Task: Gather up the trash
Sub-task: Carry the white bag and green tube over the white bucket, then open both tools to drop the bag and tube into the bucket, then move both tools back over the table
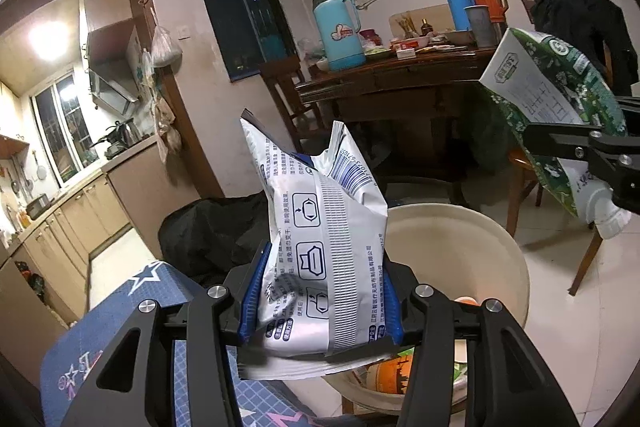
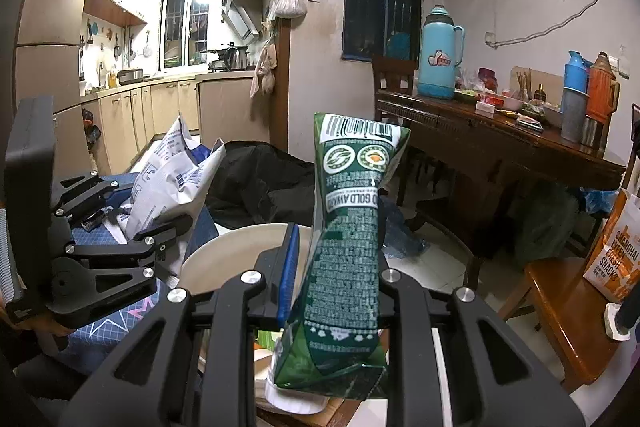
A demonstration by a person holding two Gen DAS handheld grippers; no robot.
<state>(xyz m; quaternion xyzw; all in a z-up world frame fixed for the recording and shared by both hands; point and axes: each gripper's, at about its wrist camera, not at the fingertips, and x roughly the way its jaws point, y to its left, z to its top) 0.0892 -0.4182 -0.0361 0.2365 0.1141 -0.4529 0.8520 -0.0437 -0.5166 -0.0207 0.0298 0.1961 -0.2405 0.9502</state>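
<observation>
My left gripper (image 1: 320,299) is shut on a white printed plastic packet (image 1: 320,227), held upright over the near rim of a cream round bin (image 1: 480,239). My right gripper (image 2: 336,275) is shut on a green drink pouch with a white cap (image 2: 352,235), held above the same bin (image 2: 240,243). The pouch also shows at the right of the left wrist view (image 1: 560,99), and the left gripper with its packet at the left of the right wrist view (image 2: 172,179). Orange and green trash (image 1: 392,371) lies in the bin.
A blue star-patterned cloth (image 1: 132,311) covers the surface at lower left. A black garment (image 1: 212,235) lies behind the bin. A dark wooden table (image 2: 500,143) with thermoses stands at the right. A wooden chair (image 2: 560,307) holds an orange snack bag (image 2: 616,247).
</observation>
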